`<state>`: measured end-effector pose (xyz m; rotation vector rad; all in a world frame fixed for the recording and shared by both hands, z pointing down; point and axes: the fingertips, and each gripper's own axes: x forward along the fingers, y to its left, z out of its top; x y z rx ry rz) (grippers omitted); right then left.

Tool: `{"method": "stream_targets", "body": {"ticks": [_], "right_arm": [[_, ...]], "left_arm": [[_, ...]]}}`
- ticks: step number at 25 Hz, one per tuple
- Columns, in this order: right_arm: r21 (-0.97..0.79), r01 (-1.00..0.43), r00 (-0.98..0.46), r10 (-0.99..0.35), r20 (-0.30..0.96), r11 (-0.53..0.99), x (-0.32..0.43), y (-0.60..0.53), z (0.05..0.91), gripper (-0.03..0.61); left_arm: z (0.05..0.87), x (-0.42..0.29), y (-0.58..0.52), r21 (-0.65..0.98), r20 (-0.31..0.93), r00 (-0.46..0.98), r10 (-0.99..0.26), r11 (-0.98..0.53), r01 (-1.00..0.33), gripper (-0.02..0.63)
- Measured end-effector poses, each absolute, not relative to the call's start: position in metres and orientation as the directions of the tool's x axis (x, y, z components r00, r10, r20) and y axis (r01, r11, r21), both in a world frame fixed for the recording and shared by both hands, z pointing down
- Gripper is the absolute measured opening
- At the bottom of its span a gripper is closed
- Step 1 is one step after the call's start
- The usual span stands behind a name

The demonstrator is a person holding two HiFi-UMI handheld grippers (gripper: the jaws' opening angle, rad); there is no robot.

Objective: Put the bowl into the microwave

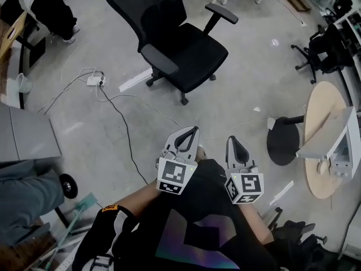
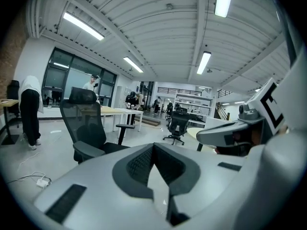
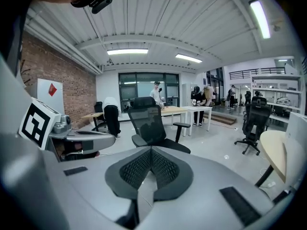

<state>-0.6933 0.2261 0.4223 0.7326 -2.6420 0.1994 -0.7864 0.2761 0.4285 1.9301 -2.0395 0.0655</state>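
No bowl shows in any view. Both grippers are held close to the person's body, above the floor and pointing forward. The left gripper has its jaws closed tip to tip with nothing between them; in its own view the tips meet. The right gripper is beside it, also shut and empty, with its tips together. A white box-like appliance stands on a round wooden table at the right; I cannot tell whether it is the microwave.
A black office chair stands straight ahead on the grey floor. A power strip with cables lies to the left. Another black chair is at the far right. A person bends over at the top left.
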Motion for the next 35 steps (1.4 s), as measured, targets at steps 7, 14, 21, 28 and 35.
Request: {"method": "stream_targets", "body": {"ticks": [7, 14, 21, 28, 35], "right_arm": [[-0.004, -0.605, -0.720, -0.545, 0.429, 0.796, -0.658, 0.225, 0.419, 0.015], [-0.016, -0.645, -0.700, -0.583, 0.413, 0.764, -0.648, 0.222, 0.417, 0.015], [-0.027, -0.682, -0.677, -0.616, 0.403, 0.731, -0.626, 0.217, 0.413, 0.015], [-0.060, -0.753, -0.620, -0.675, 0.400, 0.656, -0.571, 0.207, 0.418, 0.015], [-0.090, -0.777, -0.603, -0.697, 0.388, 0.623, -0.519, 0.199, 0.421, 0.015]], "left_arm": [[0.427, -0.751, 0.262, 0.222, 0.255, 0.095, -0.962, -0.037, -0.974, 0.044], [0.423, -0.742, 0.255, 0.207, 0.255, 0.144, -0.956, -0.092, -0.974, 0.044], [0.418, -0.717, 0.245, 0.204, 0.261, 0.198, -0.945, -0.147, -0.968, 0.044], [0.423, -0.664, 0.229, 0.180, 0.297, 0.297, -0.908, -0.252, -0.951, 0.044], [0.424, -0.609, 0.218, 0.152, 0.323, 0.343, -0.882, -0.309, -0.939, 0.044]]}}
